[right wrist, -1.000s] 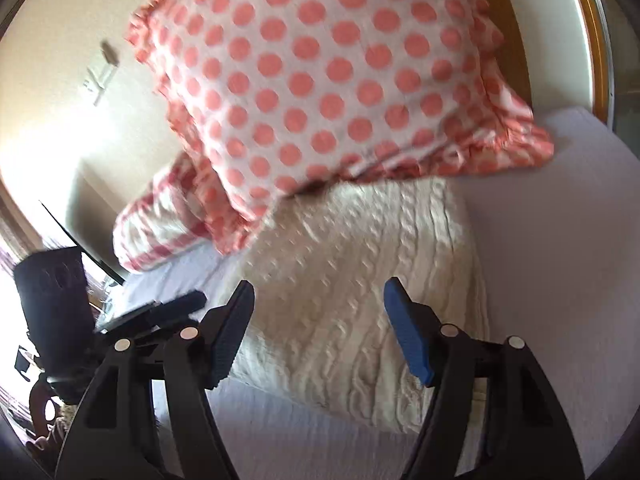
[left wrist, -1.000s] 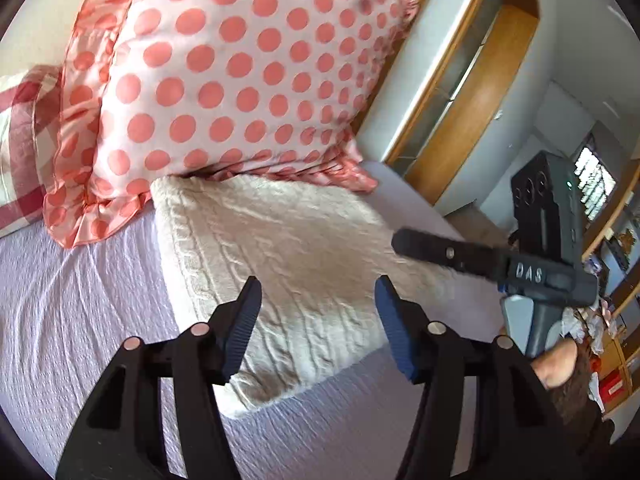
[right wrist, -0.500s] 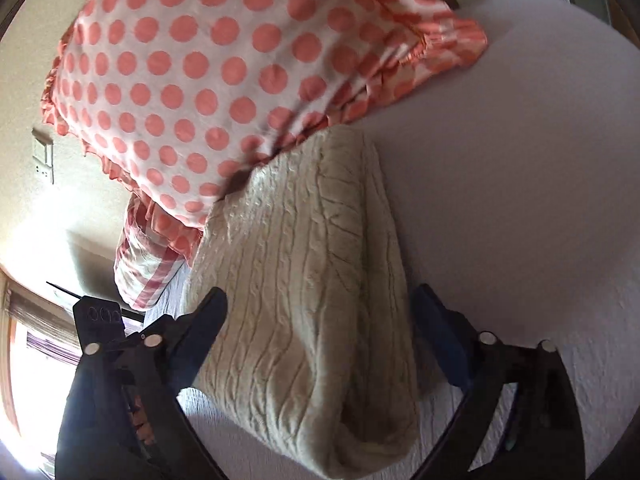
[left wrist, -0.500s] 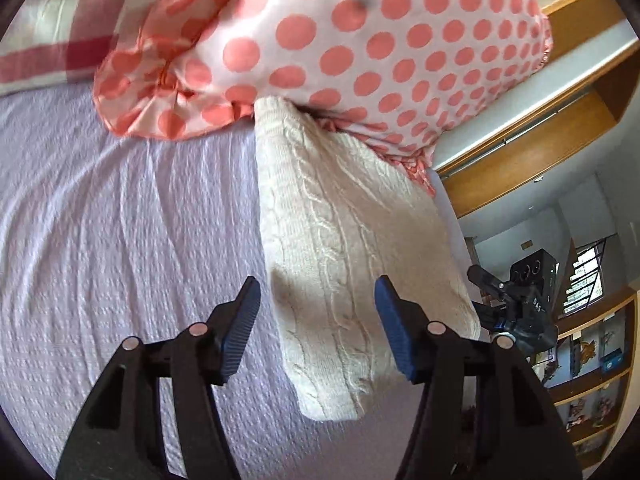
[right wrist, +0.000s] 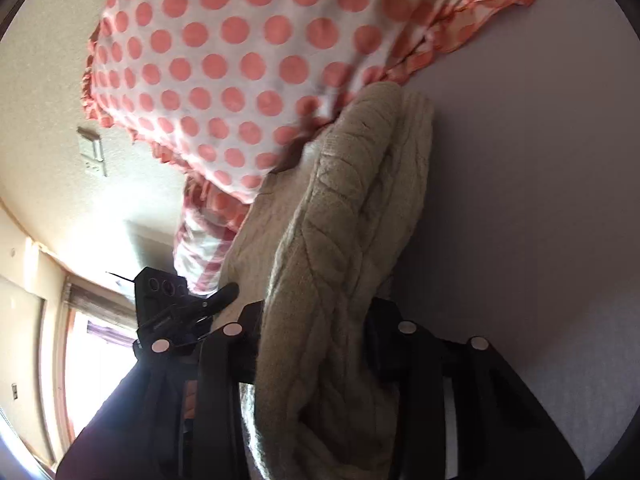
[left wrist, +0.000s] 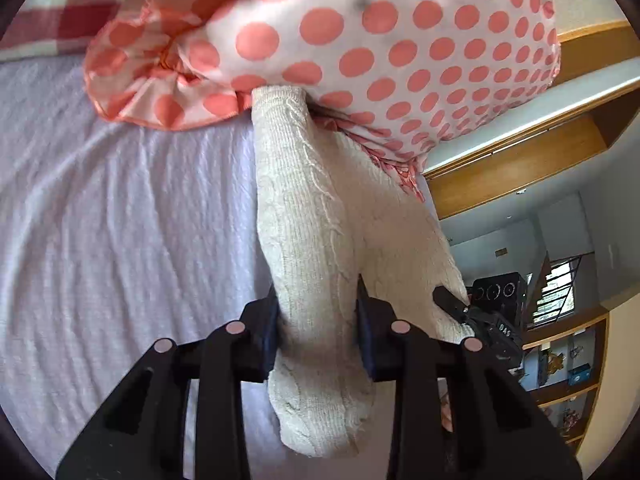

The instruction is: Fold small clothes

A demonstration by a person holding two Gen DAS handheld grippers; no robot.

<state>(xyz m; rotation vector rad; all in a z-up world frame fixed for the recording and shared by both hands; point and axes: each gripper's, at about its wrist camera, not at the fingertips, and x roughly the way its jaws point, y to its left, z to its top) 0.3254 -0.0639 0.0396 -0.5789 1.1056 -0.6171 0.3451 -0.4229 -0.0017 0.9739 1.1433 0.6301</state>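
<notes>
A folded cream cable-knit sweater (left wrist: pixel 304 216) lies on the lilac bed sheet (left wrist: pixel 120 216), its far end under a polka-dot pillow (left wrist: pixel 360 40). My left gripper (left wrist: pixel 318 332) is shut on the sweater's left edge near its near end. My right gripper (right wrist: pixel 316 344) is shut on the sweater (right wrist: pixel 340 208) at its right edge, bunching the knit between the jaws. The right gripper shows in the left wrist view (left wrist: pixel 480 320), and the left gripper shows in the right wrist view (right wrist: pixel 180 304).
A red-and-white checked pillow (left wrist: pixel 48 12) lies at the far left of the bed. A wooden wardrobe frame (left wrist: pixel 520 160) and shelves (left wrist: pixel 568 368) stand beyond the bed's right side. A wall with a switch (right wrist: pixel 94 156) is behind the pillows.
Both grippers moved down to opposite side edges of the sweater and closed on it. They were open above it a second ago. The knit now bunches in both jaws.
</notes>
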